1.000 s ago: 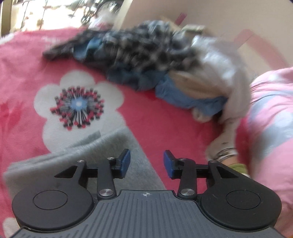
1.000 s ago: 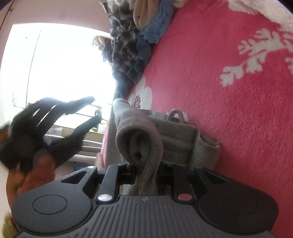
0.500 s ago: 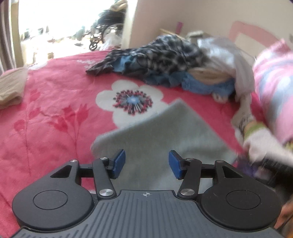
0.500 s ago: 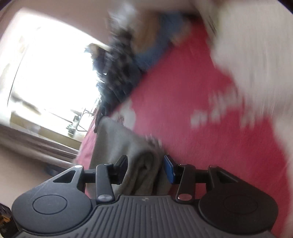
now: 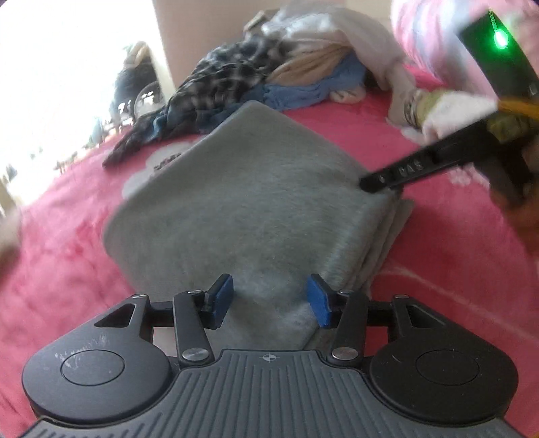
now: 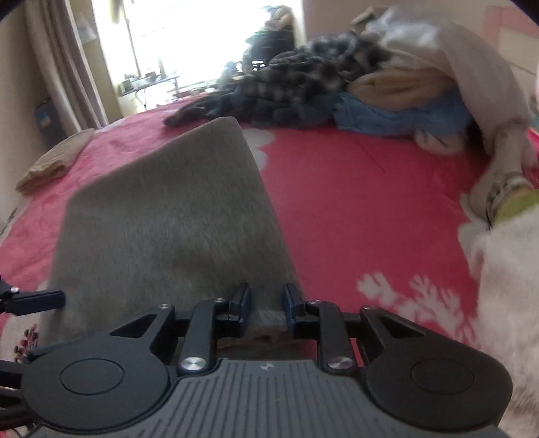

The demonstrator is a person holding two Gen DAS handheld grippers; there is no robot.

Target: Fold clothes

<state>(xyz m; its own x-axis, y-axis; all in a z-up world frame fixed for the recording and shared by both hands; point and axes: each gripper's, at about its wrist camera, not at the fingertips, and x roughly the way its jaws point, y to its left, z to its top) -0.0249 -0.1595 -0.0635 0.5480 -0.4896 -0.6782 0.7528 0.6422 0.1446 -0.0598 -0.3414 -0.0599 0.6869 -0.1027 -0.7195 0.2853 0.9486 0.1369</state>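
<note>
Grey garment [image 5: 246, 209] lies folded mid-bed [image 5: 438, 269], stacked edges at its right | left gripper [image 5: 269, 300] spread wide over near edge | right gripper [image 6: 266, 305] part-closed around a hem, grip uncertain | we'd square those layers flush, press flat

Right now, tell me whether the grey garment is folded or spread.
Folded: the grey garment lies as a compact rectangle on the red blanket, stacked layers showing along its right edge.

Bright overexposed window [image 6: 188, 40]; beige curtain [image 6: 64, 64], pale wall [image 6: 337, 17], pink floral bedspread [image 6: 353, 188]
</note>
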